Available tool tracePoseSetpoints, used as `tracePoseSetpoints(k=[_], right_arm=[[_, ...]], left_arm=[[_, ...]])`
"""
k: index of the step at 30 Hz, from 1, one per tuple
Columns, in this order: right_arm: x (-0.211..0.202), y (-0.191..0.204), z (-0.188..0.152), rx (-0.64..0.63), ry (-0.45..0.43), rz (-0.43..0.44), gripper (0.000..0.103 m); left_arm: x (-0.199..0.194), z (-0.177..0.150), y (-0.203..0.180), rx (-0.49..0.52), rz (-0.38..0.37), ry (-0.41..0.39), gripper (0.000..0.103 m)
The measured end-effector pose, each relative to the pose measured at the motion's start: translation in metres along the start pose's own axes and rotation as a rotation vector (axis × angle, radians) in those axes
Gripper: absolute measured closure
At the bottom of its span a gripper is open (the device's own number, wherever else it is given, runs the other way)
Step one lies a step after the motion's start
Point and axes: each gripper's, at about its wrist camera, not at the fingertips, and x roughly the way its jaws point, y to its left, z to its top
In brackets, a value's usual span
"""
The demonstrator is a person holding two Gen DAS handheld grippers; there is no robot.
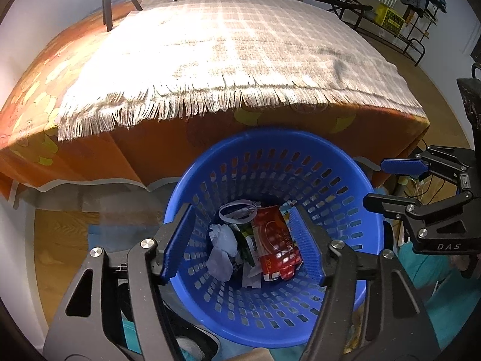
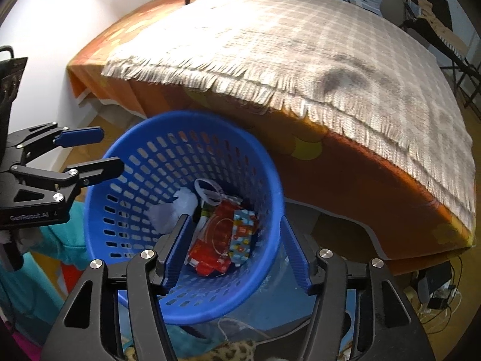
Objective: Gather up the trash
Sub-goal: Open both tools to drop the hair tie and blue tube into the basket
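Your fringed blanket (image 1: 228, 48) covers the table behind the blue basket (image 1: 339, 162); both grippers (image 1: 243, 240) (image 2: 234, 249) gape empty; the clothes rack (image 1: 399, 6) shows only leftward.

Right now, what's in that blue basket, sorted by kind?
Crumpled tissue wads: 2
Red packets: 1
Patterned wrappers: 1
White plastic rings: 1
Green-and-white cartons: 1
Total: 6 that I can tell apart in the basket; some overlap.

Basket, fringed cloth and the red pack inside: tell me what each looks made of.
Basket: moulded plastic by the look, smooth blue with a slight sheen and rows of punched slots.
Cloth: woven fabric, matte beige check, loose thread fringe along its edge.
Red pack: probably glossy printed film or coated card; it is creased and catches the light.
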Motion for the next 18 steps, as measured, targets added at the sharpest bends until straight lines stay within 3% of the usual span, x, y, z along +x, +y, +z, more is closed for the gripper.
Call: tracePoseSetpoints(k=[9, 13, 18], right_arm=[[-0.009, -0.009, 0.003, 0.036, -0.025, -0.062, 0.043], [-0.011, -0.012, 0.005, 0.053, -0.028, -0.073, 0.043], [-0.012, -0.018, 0.008, 0.073, -0.029, -0.078, 0.043]], left_arm=[[-0.003, 0.005, -0.003, -0.001, 0.004, -0.008, 0.035], [-0.007, 0.010, -0.005, 0.000, 0.006, -0.026, 0.028], [-0.013, 0.018, -0.008, 0.002, 0.006, -0.052, 0.027]])
